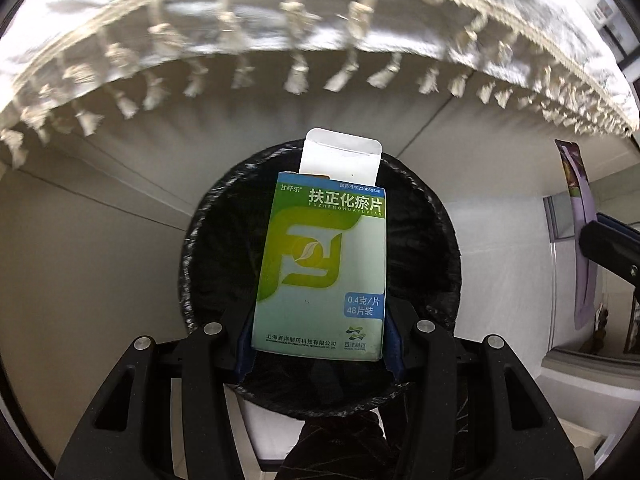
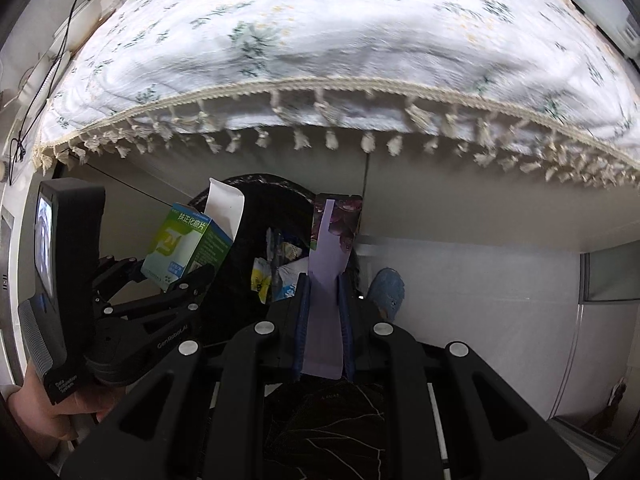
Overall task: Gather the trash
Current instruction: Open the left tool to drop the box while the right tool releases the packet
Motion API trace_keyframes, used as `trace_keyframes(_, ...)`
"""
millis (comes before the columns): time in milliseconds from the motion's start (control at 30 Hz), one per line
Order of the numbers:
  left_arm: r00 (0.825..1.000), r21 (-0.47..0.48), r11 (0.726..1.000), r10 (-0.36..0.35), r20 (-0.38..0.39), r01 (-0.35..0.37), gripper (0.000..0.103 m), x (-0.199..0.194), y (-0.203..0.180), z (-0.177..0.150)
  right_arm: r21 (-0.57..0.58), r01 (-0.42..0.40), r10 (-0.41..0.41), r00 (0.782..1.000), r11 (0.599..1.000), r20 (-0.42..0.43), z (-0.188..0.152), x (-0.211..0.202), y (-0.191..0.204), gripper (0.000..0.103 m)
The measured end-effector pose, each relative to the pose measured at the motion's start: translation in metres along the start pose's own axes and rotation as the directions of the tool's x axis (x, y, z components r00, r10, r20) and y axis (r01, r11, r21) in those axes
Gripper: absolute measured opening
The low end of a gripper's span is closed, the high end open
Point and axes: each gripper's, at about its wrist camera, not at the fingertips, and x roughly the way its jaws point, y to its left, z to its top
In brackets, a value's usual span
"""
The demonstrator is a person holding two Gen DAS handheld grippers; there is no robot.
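My left gripper (image 1: 318, 344) is shut on a green-and-blue medicine box (image 1: 320, 264) whose white top flap stands open. It hangs right over the mouth of a round bin lined with a black bag (image 1: 424, 248). In the right wrist view the same box (image 2: 180, 248) sits in the left gripper (image 2: 176, 276) at the bin's left rim. My right gripper (image 2: 324, 308) is shut on a flat purple wrapper (image 2: 326, 276) with a dark printed top, held upright near the bin's (image 2: 240, 280) right side. Several scraps of packaging (image 2: 276, 272) lie inside the bin.
A table with a white floral cloth (image 2: 340, 40) and a tasselled fringe (image 1: 296, 76) overhangs the bin from above. Pale floor tiles (image 1: 100, 240) surround it. A blue slipper (image 2: 388, 288) rests on the floor right of the bin. A hand (image 2: 60, 404) holds the left gripper's handle.
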Motion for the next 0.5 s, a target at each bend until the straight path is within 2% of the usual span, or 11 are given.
trace_keyframes(267,0.999,0.045,0.999,-0.03,0.019,0.03,0.052,0.005,-0.026,0.0,0.017,0.008,-0.008,1.0,1.0,-0.013,-0.009,0.005,-0.008,0.014)
trace_keyframes(433,0.997,0.033,0.999,-0.03,0.066,0.028,0.072,-0.014,-0.011,0.002,0.009,0.0,0.0,1.0,1.0,-0.018,-0.007,0.01,-0.002,0.014)
trace_keyframes(500,0.997,0.022,1.0,-0.009,0.077,0.007,0.081,-0.02,-0.006,0.001,0.0,-0.005,0.005,1.0,1.0,-0.021,-0.004,0.013,0.004,0.014)
